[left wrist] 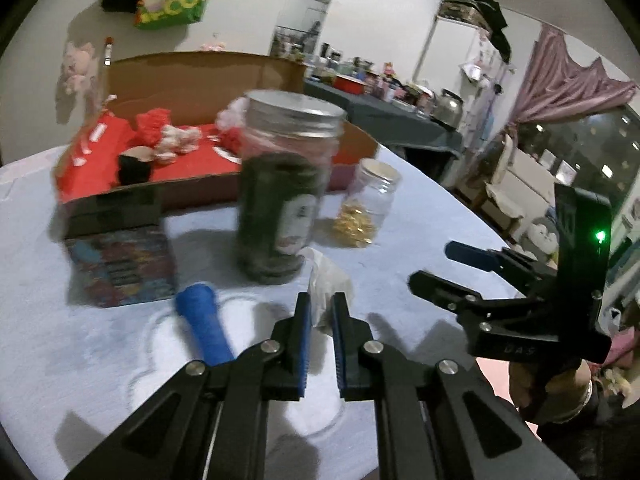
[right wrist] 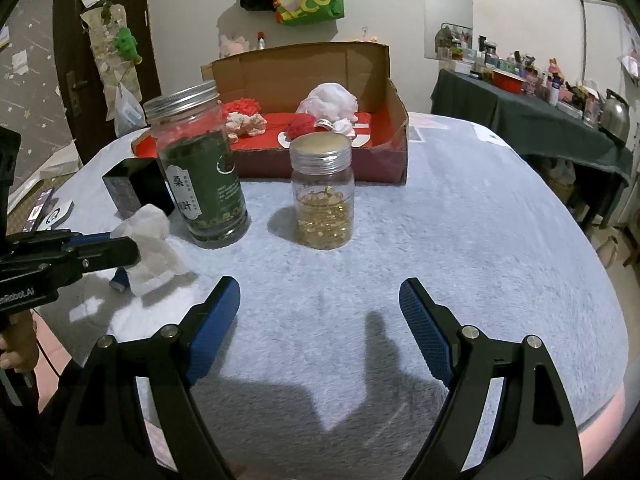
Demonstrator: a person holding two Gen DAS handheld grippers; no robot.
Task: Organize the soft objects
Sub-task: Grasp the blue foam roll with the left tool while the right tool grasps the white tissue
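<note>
Left tool [left wrist: 322, 312]: jaws clenched on a crumpled white tissue [left wrist: 326, 280], pinched at its lower edge. In the right wrist view the same tissue [right wrist: 150, 244] bunches out beyond the fingertips, hanging just over the table [right wrist: 460, 220].

Right tool [right wrist: 320, 300]: released, jaws spread wide, nothing between them, hovering over bare table.

Tissue, handling: judged very light, limp and easily torn; it should compress to almost nothing under the pads. A pinch through the thickest bunched part likely holds better than a loose corner, which may slip out or tear.

Beside the tissue: a blue cylinder [left wrist: 204, 324] lies on the table just to the left; what it is cannot be told.

Behind the tissue: a tall jar [right wrist: 200, 168] with a metal lid, filled with dark green leaves, standing upright and close by. A small jar [right wrist: 322, 196] holding gold pieces stands near it, to the right. Both are rigid and look easy to knock with a careless swing.

Left of the tall jar: a dark box [left wrist: 120, 256].

Far side of the table: an open cardboard box [right wrist: 312, 76] with a red lining, holding red and pinkish-white soft pieces and a white bundle [right wrist: 332, 102]; the probable destination for the tissue.
</note>
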